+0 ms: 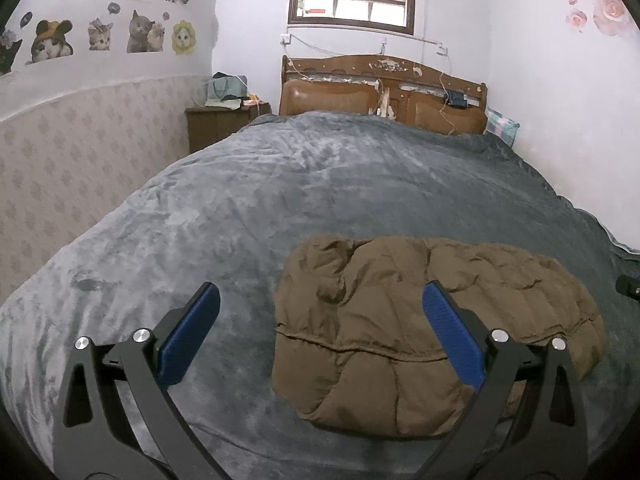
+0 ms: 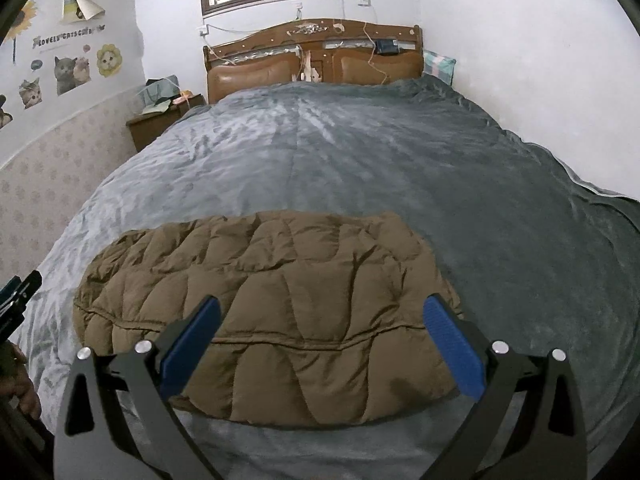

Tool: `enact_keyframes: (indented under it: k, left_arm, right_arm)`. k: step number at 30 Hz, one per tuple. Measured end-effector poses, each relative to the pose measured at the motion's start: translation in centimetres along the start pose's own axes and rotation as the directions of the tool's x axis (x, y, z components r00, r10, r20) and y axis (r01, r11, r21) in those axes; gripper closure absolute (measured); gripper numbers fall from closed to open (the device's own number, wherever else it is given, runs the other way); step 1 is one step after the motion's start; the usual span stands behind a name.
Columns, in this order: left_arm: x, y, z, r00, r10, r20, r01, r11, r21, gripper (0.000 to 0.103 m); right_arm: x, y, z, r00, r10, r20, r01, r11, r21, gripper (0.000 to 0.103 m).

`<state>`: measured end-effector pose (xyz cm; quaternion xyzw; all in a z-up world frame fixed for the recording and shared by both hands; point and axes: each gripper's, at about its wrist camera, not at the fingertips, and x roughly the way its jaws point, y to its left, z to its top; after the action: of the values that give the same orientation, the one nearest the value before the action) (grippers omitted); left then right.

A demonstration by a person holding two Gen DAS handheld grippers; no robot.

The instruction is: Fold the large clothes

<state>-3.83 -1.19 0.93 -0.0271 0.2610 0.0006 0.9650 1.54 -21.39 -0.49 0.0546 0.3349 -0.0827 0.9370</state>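
Left wrist view: a brown quilted jacket (image 1: 432, 332) is seen lying in a compact bundle on the grey blanket (image 1: 248, 208) of the bed, near its foot end and toward the right of the frame. The left hand-held gripper (image 1: 320, 340) is held above the bed with its blue pads spread wide and nothing between them; one pad is over bare blanket, the other over the jacket's left part. In the right wrist view the right hand-held gripper (image 2: 320, 344) is likewise spread wide and empty, poised over the near edge of the jacket (image 2: 280, 300), whose stitched seam runs across just ahead of the pads.

The jacket appears already doubled over, so the step in hand is judged to be either a further fold or a final tidying. It is done well if the two near corners are gripped together, at matching points along the seam, so the padded layers are lifted evenly. A deep bite is advised, since puffy fabric is likely to slip from a shallow pinch. The edge should be carried over low and laid down flat, then pressed, because trapped air may spring the fold back open. The plush blanket may drag and should not be caught in the pads.
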Motion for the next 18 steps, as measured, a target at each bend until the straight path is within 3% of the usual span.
enact_keyframes:
  k: [18]
  left_arm:
    - [0.20, 0.11, -0.01, 0.999, 0.035, 0.000, -0.035, 0.999, -0.009, 0.003]
  right_arm:
    - [0.02, 0.78, -0.04, 1.000, -0.004, 0.008, 0.004, 1.000, -0.005, 0.002]
